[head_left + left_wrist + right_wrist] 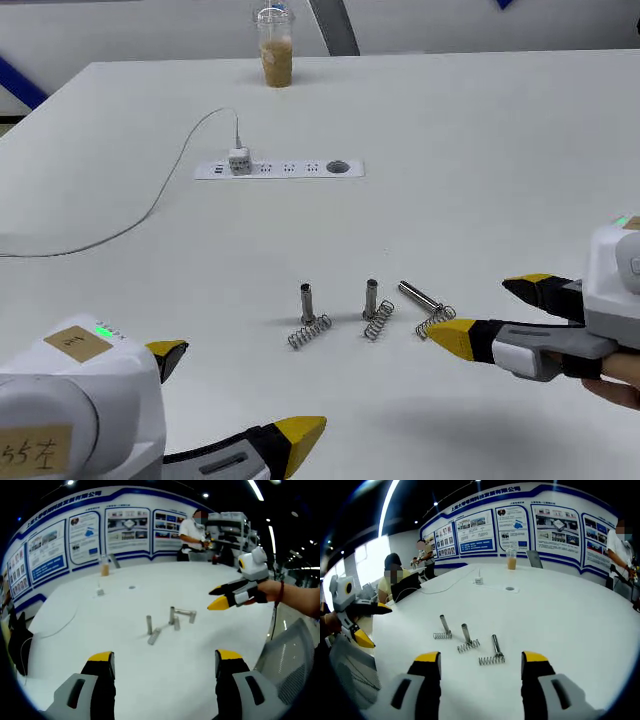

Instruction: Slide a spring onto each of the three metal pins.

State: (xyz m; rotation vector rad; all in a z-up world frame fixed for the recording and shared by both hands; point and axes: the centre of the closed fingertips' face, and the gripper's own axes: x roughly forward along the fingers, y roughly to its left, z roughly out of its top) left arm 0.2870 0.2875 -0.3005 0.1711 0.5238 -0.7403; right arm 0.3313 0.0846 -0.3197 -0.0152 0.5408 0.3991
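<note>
Three short metal pins stand in a row on the white table (480, 150): the left pin (307, 298) and the middle pin (371, 296) are upright, and the right pin (420, 296) lies flat. A loose spring lies at the foot of each: left spring (309, 332), middle spring (379, 321), right spring (436, 320). My left gripper (235, 395) is open and empty near the table's front, left of the pins (172, 615). My right gripper (485, 310) is open and empty just right of the lying pin (495, 644) and its spring (491, 659).
A white power strip (280, 169) with a plugged-in charger (239, 160) and a trailing cable (150, 210) lies beyond the pins. A plastic cup (276, 50) of brown drink stands at the far edge. People (390, 580) are beyond the table.
</note>
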